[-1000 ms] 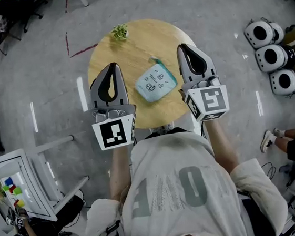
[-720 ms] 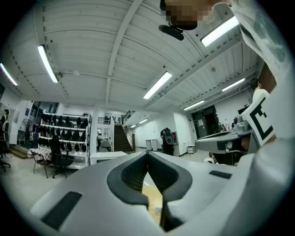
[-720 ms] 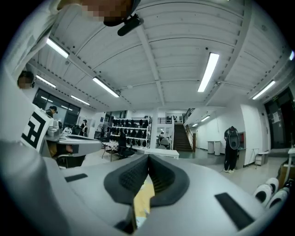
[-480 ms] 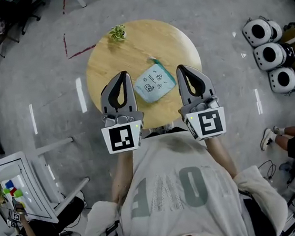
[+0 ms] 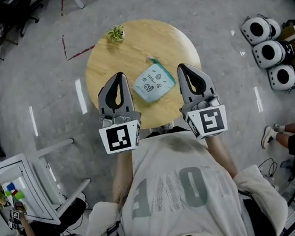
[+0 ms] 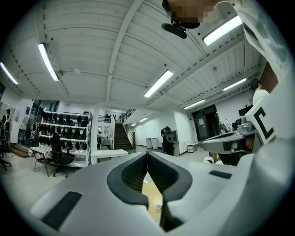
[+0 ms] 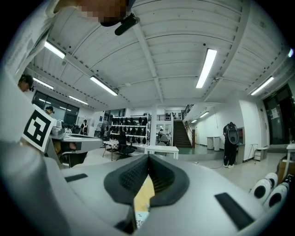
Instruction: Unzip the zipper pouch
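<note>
In the head view a light blue zipper pouch (image 5: pixel 154 82) with small prints and a teal edge lies flat on the round wooden table (image 5: pixel 129 53). My left gripper (image 5: pixel 117 75) hovers over the table just left of the pouch, jaws shut and empty. My right gripper (image 5: pixel 182 66) hovers just right of the pouch, also shut and empty. Neither touches the pouch. In the left gripper view the left gripper (image 6: pixel 147 154) shows its pads pressed together over the tabletop. In the right gripper view the right gripper (image 7: pixel 148 157) is closed too, with a corner of the pouch (image 7: pixel 140 219) below it.
A small potted plant (image 5: pixel 116 33) stands at the table's far left rim. Three white round units (image 5: pixel 267 56) sit on the floor to the right. A white frame (image 5: pixel 27 181) stands at the left, and a seated person's legs (image 5: pixel 293 140) show at the right.
Both grippers drew back toward the table's near edge. The left one also shifted right, nearer the pouch. The pouch has not moved.
</note>
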